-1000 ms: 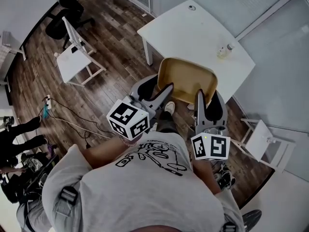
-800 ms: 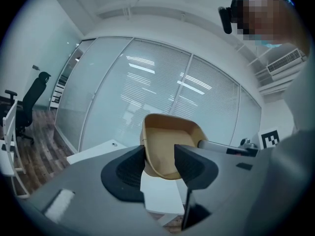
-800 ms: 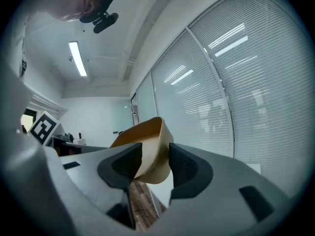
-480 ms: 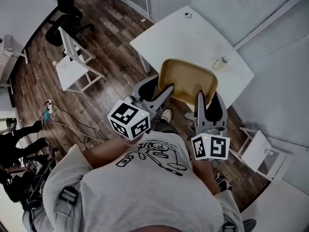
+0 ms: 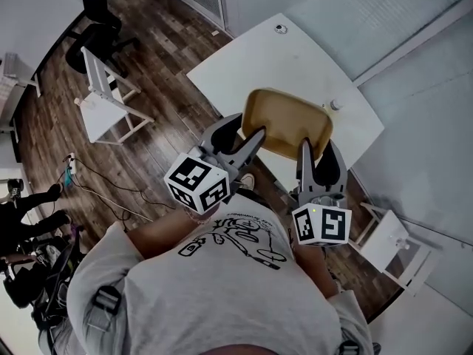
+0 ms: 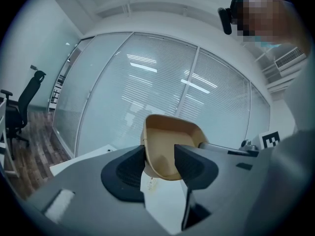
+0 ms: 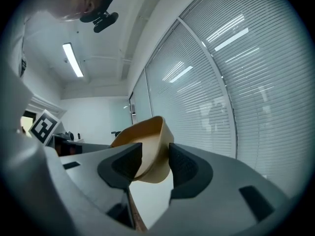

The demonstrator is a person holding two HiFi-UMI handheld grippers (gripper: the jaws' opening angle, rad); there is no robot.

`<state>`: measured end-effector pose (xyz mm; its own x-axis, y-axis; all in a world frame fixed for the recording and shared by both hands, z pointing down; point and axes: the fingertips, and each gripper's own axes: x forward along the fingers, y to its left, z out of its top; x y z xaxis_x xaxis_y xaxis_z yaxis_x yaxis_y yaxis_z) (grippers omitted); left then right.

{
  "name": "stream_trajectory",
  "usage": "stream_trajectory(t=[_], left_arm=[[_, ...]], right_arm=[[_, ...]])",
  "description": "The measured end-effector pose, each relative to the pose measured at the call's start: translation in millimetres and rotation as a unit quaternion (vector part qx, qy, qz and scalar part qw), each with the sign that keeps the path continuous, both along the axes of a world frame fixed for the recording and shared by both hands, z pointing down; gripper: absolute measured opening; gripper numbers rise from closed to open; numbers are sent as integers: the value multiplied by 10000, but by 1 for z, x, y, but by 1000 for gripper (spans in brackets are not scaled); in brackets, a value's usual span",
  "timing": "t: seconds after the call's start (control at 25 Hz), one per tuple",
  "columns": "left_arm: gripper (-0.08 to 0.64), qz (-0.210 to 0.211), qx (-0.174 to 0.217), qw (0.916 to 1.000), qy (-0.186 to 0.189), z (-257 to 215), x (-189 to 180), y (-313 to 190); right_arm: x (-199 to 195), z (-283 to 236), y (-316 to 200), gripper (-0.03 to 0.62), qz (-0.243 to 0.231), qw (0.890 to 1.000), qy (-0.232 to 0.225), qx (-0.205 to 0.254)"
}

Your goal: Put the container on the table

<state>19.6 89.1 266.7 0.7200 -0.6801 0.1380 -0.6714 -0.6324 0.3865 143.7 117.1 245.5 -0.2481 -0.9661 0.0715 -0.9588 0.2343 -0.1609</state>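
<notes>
A tan, tray-shaped container [image 5: 288,120] hangs in the air over the near edge of the white table [image 5: 244,58]. My left gripper [image 5: 240,139] is shut on its near left rim, and my right gripper [image 5: 318,154] is shut on its near right rim. The left gripper view shows the container [image 6: 170,144] clamped between the dark pads of the left gripper [image 6: 160,160], its hollow side facing the camera. From the right gripper view, the container [image 7: 147,146] sits wedged in the right gripper [image 7: 155,161].
A small bottle [image 5: 334,105] stands at the table's right edge, and a small round object [image 5: 279,29] lies at its far end. White chairs stand at the left [image 5: 100,95] and lower right [image 5: 388,239]. A black office chair [image 5: 85,43] is on the wooden floor. Glass walls with blinds lie beyond.
The person has stepped toward the table, so the held container now overlaps more of the tabletop. Both grippers keep the same hold.
</notes>
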Motion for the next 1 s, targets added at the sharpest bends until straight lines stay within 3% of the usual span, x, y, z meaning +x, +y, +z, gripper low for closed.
stream_trajectory(t=[0.64,1.0], left_arm=[[183,47,-110,9999,28,11,5,-72],[183,149,-180,9997,51,16,-35,-174]], right_arm=[[4,11,-67,160,102,9999,-45,-92],[-37,16,-167,160,189,9996,5,-200]])
